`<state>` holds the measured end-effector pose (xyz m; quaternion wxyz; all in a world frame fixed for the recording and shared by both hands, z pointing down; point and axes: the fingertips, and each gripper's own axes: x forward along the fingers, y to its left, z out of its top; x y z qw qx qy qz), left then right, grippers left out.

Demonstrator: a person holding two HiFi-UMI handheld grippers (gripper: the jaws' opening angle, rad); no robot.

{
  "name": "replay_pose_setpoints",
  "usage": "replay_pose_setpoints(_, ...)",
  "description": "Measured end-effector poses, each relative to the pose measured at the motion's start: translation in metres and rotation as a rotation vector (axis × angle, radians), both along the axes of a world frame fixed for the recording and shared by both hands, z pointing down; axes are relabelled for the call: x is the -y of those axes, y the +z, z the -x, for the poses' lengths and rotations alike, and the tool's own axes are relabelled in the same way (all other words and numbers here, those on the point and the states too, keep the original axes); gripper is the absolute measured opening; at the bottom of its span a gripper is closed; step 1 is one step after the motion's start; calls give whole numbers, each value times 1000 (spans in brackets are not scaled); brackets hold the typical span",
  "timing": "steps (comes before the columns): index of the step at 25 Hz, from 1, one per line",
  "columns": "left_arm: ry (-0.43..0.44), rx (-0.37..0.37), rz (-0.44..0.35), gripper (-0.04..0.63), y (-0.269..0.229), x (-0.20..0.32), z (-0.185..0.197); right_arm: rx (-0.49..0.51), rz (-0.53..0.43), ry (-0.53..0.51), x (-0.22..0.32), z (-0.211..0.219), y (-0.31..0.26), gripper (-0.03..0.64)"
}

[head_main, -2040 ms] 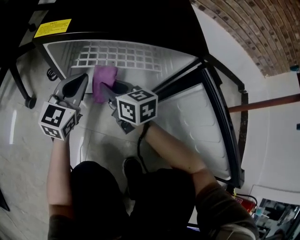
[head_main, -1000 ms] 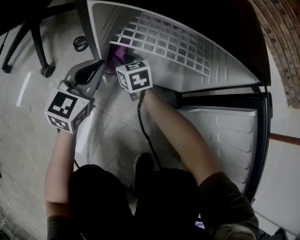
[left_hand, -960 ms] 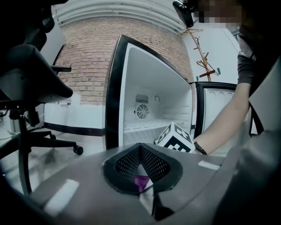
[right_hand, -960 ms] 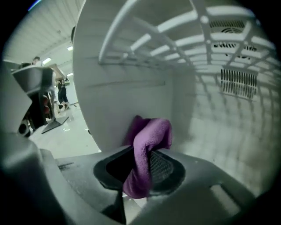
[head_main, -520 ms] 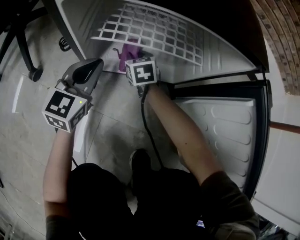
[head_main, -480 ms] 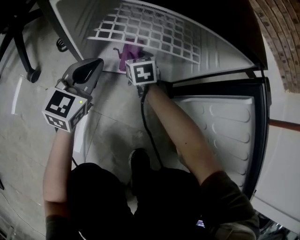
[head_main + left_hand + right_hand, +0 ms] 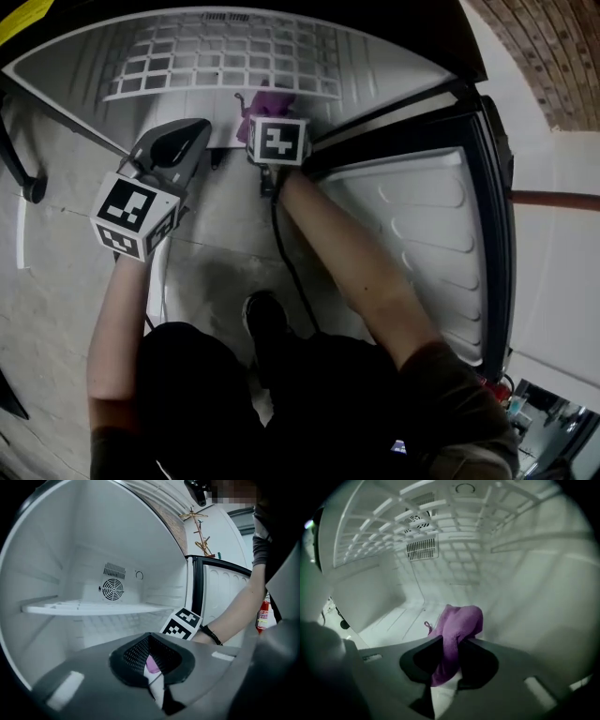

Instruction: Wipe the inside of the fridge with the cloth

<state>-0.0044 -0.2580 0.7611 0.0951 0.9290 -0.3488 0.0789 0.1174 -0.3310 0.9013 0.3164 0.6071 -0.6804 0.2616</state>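
Observation:
The purple cloth (image 7: 275, 97) (image 7: 458, 626) hangs from my right gripper (image 7: 269, 112) (image 7: 449, 654), which is shut on it inside the open fridge (image 7: 84, 70), low under the white wire shelf (image 7: 216, 56) (image 7: 440, 522). In the right gripper view the cloth bunches up against the white lining near the fridge's right wall. My left gripper (image 7: 190, 133) (image 7: 153, 663) is shut with nothing in it, just outside the fridge's front edge to the left of the right one. In the left gripper view the right gripper's marker cube (image 7: 183, 623) and a sliver of cloth show.
The fridge door (image 7: 412, 234) stands open at the right. A fan grille (image 7: 112, 588) is on the back wall above a solid shelf (image 7: 93, 607). A chair caster (image 7: 34, 189) is on the floor at left. The person's shoe (image 7: 265, 314) and a cable (image 7: 286, 262) lie below.
My right gripper has carried the cloth from the fridge's left front to deeper under the wire shelf, towards the right. The left gripper stays at the front edge. The head camera has swung.

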Motion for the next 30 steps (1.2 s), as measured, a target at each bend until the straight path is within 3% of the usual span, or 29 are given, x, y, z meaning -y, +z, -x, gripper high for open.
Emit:
replay_pose_setpoints(3,22,-14,15,17,0,-1,-13,42,-28,-7,0,5,-14,80)
replay_pose_setpoints(7,13,-38,17,17,0,2,-17,101,-210,-46,-2,26,-62,80)
replay_pose_setpoints(10,9,-53,25,17,2,2,-20,147,-247,23,-9,27,-79,78)
replay_pose_setpoints(20,-15,-38,16,17,0,-3,-2,266,-194,306,-3,-22,-62,77)
replay_pose_setpoints(30,-81,-24,3,17,-5,-7,35,483,-6,567,-26,-35,4,77)
